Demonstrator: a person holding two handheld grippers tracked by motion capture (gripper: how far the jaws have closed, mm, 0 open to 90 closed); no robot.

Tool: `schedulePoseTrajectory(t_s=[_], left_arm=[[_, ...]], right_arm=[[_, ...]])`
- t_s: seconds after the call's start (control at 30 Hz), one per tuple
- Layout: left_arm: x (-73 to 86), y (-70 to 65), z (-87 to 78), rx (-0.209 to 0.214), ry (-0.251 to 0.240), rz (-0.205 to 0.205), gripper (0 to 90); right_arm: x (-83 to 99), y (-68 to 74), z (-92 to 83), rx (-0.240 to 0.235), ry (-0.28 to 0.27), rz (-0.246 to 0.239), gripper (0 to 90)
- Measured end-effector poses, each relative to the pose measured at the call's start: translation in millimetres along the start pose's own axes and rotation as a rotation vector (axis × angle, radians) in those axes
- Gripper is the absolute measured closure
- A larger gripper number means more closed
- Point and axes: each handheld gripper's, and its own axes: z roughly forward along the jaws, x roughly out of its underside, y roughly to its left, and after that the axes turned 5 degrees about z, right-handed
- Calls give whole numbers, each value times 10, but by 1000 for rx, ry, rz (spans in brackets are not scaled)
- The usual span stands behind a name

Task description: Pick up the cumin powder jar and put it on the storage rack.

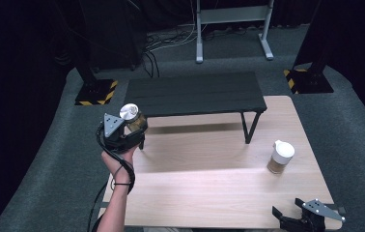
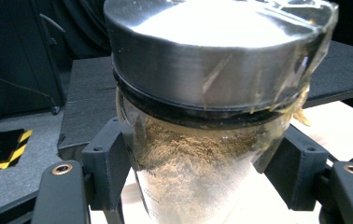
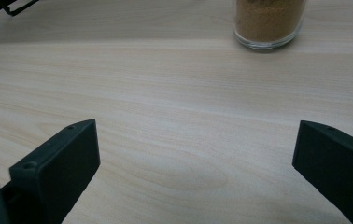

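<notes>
Clamped between the left gripper (image 1: 125,126) jaws, a metal-lidded jar (image 2: 202,140) of tan powder stands upright, lifted beside the left end of the black shelf (image 1: 195,94). Rightward, a white-capped jar (image 1: 281,156) stands on the table (image 1: 209,193), ahead of the right gripper (image 1: 294,217), whose jaws gape wide and empty; that hand is nearer it.

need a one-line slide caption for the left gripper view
Left gripper shut on a silver-lidded glass jar of tan powder, held in front of the low black table.
</notes>
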Motion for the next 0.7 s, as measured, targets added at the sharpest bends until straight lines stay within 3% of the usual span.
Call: schedulePoseTrajectory(t_s=[0.7], left_arm=[[-196, 45, 175, -7, 16, -10, 303]], right_arm=[[-1, -26, -20, 4, -8, 6, 0]])
